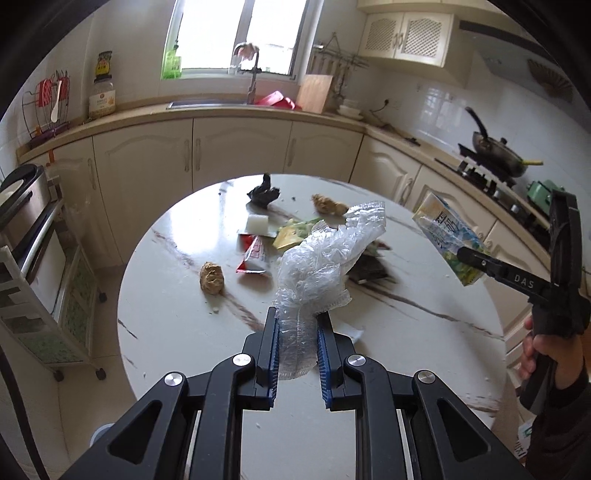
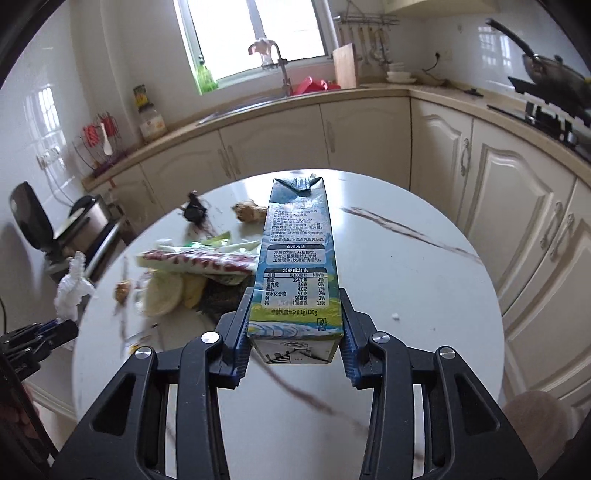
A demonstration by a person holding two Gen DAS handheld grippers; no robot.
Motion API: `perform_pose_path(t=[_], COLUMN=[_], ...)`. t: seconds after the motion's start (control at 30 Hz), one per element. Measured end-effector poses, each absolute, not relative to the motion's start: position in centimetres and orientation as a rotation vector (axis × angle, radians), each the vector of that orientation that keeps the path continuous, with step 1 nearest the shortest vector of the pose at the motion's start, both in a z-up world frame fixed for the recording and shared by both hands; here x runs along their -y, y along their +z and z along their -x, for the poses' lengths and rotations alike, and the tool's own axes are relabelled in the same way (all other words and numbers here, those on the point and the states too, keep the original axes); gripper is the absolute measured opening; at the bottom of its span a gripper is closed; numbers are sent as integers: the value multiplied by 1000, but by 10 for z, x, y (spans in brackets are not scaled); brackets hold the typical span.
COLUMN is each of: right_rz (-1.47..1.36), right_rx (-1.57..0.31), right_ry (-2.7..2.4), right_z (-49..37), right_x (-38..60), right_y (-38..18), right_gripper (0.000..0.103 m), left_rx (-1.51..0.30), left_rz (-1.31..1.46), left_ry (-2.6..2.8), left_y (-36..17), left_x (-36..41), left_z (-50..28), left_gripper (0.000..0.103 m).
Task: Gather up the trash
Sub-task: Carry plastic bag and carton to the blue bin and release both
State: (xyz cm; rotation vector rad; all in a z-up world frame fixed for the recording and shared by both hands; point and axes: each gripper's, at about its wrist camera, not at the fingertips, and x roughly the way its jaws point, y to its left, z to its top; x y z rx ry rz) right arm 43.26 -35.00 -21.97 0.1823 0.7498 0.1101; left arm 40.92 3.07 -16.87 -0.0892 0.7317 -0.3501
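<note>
left wrist view shows the left gripper (image 1: pixel 297 345) pinching a crumpled clear plastic glove (image 1: pixel 317 258), which stands up from between the blue pads and hangs in the air above the round marble surface (image 1: pixel 424 332). right wrist view shows the right gripper (image 2: pixel 295 332) clamped on the lower end of a milk carton (image 2: pixel 295 266), whose long axis runs straight away from the gripper along its fingers, tilted up over the surface; the pads press on both of its side walls. both items look lifted clear, so the coming move seems to turn on where the bin is, and no bin shows in either view. the rest of the trash lies ahead of both grippers, toward the middle and far side of the surface: a red wrapper (image 1: pixel 253 256), a brown crumpled lump (image 1: pixel 211 277), a white block (image 1: pixel 257 224), a black crumpled piece (image 1: pixel 264 192) and a ginger-like root (image 1: pixel 327 204). the left gripper looks nearer to the wrapper and the lump. beyond the surface stand cream cabinets, a sink under a window (image 1: pixel 240 33), and a wok (image 1: pixel 498 151) on the stove to the right.
</note>
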Motion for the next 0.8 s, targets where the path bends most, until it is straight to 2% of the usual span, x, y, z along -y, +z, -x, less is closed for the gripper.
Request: perform_pose_path(t=[0.27,0.43,0.6,0.8], right_rz=[-178,-134,-102,-44], right_rx=[-645,-590,-595,-670], right_ry=[263,435,575,760], right_z=[-370,-335,-322,-315], right_x=[296,204,128,14], right_y=[-177,-157,-159,-193], right_gripper=[38,38,38,38], left_rx=[-665,-638,-641,-706], left_rz=[112,142,181,231], left_ry=[-336,-275,-174,17], left_y=[-147,-144,-157,-199], left_x=[-63,-114,-182,-272], left_z=[-338,-291,-244,-188], left_gripper=[14,14,14,14])
